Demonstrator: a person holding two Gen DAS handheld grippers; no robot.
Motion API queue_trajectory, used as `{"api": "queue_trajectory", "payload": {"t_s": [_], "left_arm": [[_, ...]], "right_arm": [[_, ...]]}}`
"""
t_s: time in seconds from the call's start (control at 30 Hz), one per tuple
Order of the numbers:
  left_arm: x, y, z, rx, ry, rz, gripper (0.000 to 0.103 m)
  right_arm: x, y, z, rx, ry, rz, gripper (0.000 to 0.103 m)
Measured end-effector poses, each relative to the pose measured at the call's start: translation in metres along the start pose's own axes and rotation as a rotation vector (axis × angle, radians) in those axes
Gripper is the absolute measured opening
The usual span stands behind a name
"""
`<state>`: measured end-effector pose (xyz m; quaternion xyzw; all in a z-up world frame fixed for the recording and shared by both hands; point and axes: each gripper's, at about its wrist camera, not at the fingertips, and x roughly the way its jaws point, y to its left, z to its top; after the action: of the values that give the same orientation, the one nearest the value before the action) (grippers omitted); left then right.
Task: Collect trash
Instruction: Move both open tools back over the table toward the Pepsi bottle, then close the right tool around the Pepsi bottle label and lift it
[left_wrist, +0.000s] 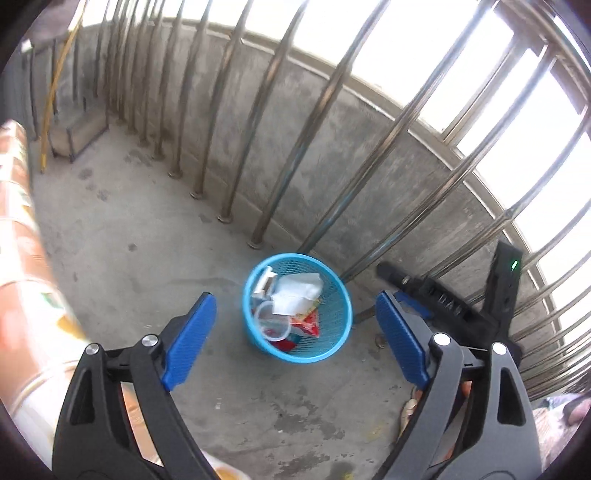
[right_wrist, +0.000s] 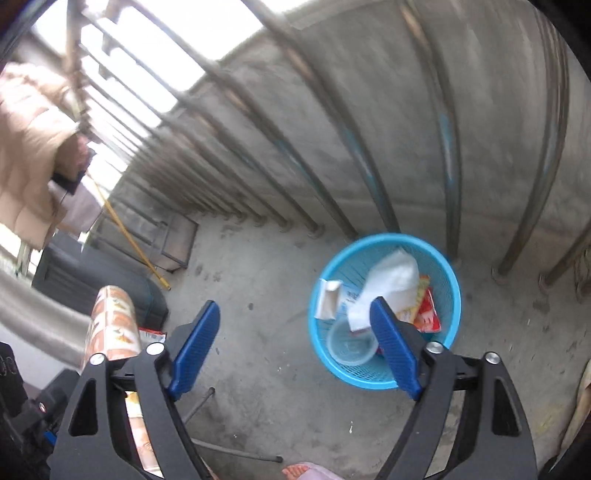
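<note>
A blue mesh basket stands on the concrete floor by the railing. Inside lie a white bag, a clear plastic cup, a red snack wrapper and a small white carton. My left gripper hangs above the basket, open and empty. In the right wrist view the basket sits to the right, with the white bag and the clear cup showing. My right gripper is open over bare floor, with nothing between its fingers; its right finger overlaps the basket.
Steel railing bars and a low concrete wall run behind the basket. An orange-patterned roll stands at the left, with a red wrapper on the floor beside it. A person's sandalled foot is at the bottom edge. A yellow stick leans by a small metal stand.
</note>
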<state>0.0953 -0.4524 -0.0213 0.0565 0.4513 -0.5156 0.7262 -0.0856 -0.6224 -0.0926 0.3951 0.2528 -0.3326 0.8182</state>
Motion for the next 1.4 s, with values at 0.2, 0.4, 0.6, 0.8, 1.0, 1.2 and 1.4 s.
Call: {"api": "queue_trajectory", "payload": {"t_s": [0.2,0.4,0.6,0.8,1.0,1.2,1.4], "left_arm": [[-0.11,0.054,-0.058,-0.114,-0.105,0.105,0.091],[-0.227,0.105,-0.127,-0.27,-0.252,0.305,0.094],[-0.309,0.147,-0.192,-0.395,-0.336,0.441,0.094],[-0.362,0.196,-0.243,-0.527,-0.396,0.482,0.094],[-0.41,0.243,-0.279,-0.608,-0.484,0.551,0.094],[-0.432,0.294,-0.306,-0.723,-0.406,0.807,0.094],[-0.466,0.328,-0.342,-0.902,-0.417,0.928,0.094]], "right_arm": [[-0.055,0.095,-0.019,-0.301,-0.099,-0.094,0.097],[-0.067,0.177,-0.069,-0.595,-0.05,-0.15,0.097],[-0.089,0.26,-0.127,-0.827,-0.053,0.012,0.097],[-0.097,0.341,-0.183,-0.911,0.037,0.276,0.097],[-0.101,0.409,-0.241,-0.939,0.226,0.464,0.096],[-0.085,0.461,-0.297,-0.905,0.552,0.627,0.096],[-0.057,0.511,-0.367,-0.898,0.832,0.65,0.096]]}}
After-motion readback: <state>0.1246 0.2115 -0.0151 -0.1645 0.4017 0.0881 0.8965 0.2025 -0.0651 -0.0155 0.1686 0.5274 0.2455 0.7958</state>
